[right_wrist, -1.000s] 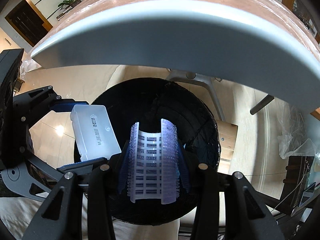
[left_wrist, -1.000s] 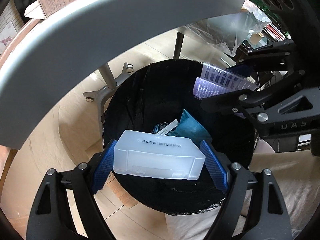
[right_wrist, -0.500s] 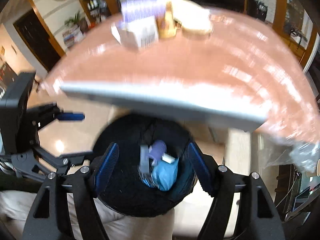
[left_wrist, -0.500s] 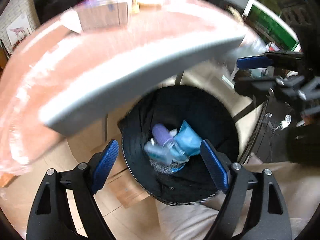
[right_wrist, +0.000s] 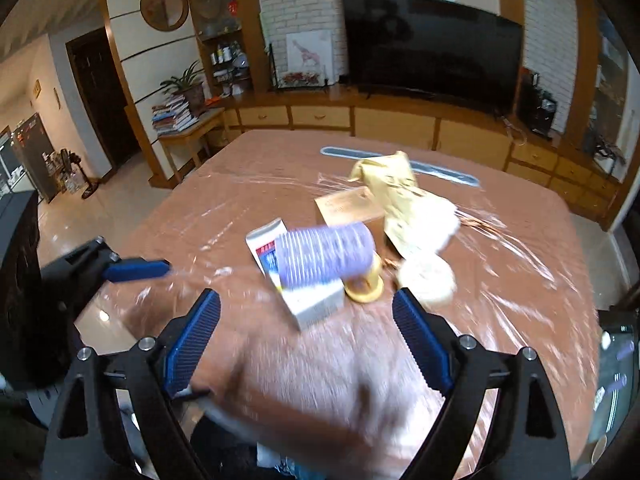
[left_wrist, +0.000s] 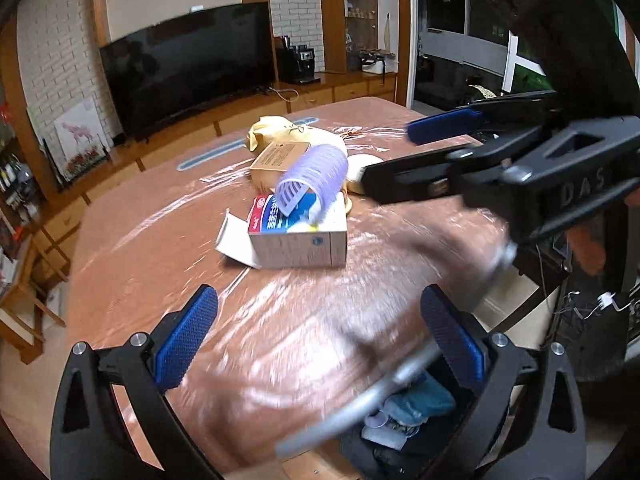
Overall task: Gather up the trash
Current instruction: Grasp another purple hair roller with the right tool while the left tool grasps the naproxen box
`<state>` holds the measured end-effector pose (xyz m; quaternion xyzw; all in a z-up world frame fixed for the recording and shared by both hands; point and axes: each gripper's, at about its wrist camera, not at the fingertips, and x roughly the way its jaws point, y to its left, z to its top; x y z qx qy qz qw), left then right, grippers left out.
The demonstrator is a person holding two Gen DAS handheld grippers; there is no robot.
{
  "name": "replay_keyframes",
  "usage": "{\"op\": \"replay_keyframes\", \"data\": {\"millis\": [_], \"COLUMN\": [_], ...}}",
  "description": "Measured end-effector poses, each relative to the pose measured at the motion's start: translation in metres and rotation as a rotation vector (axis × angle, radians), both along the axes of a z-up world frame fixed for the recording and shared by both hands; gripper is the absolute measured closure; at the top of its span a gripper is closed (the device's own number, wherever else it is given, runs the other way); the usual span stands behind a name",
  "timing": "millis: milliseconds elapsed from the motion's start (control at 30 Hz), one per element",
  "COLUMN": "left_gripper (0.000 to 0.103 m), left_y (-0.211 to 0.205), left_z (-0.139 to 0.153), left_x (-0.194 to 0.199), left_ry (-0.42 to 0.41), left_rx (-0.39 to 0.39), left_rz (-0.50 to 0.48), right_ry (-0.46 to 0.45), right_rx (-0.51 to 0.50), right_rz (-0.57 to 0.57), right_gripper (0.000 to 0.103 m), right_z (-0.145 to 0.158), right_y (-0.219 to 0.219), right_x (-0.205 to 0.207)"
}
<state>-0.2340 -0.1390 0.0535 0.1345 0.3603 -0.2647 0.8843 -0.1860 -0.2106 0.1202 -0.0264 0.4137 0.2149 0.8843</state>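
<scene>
Purple and ribbed, a hair roller (left_wrist: 316,178) lies on its side atop a small white carton (left_wrist: 298,236) near the middle of the brown table (left_wrist: 160,248), a yellow bag (left_wrist: 280,132) behind it toward the far edge. Both grippers hang above the near edge, well short of the roller. The left gripper (left_wrist: 318,338) and right gripper (right_wrist: 306,334) are opening, nothing between their blue pads (right_wrist: 194,334).
</scene>
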Motion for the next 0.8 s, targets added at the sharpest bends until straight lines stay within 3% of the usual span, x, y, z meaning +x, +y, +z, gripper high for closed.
{"op": "replay_keyframes", "data": {"millis": [167,400,533,600,700,800], "left_gripper": [0.001,0.001,0.002,0.002,0.021,0.024], "left_y": [-0.014,-0.025,-0.026,-0.024,-0.026,-0.024], "left_z": [-0.013,-0.023,-0.027,-0.026,-0.031,-0.032], "left_x": [0.031,0.059,0.069,0.074,0.081,0.079], "left_ry": [0.021,0.041,0.076,0.086,0.126,0.133], "left_rx": [0.03,0.035,-0.002,-0.028,-0.014,-0.018], "left_rz": [-0.005,-0.004,-0.013,-0.015,-0.024,-0.02], "right_ry": [0.055,0.099,0.108,0.105,0.091,0.075], "right_rx": [-0.011,-0.001,0.005,0.008,0.014,0.028], "right_rz": [-0.002,0.005,0.029,0.032,0.026,0.012], "right_gripper": [0.017,0.017,0.031,0.032,0.032,0.032], "right_z": [-0.019,-0.033,-0.036,-0.036,-0.034,-0.029], "right_y": [0.009,0.005,0.005,0.004,0.002,-0.006], "right_x": [0.037,0.053,0.056,0.057,0.056,0.056]}}
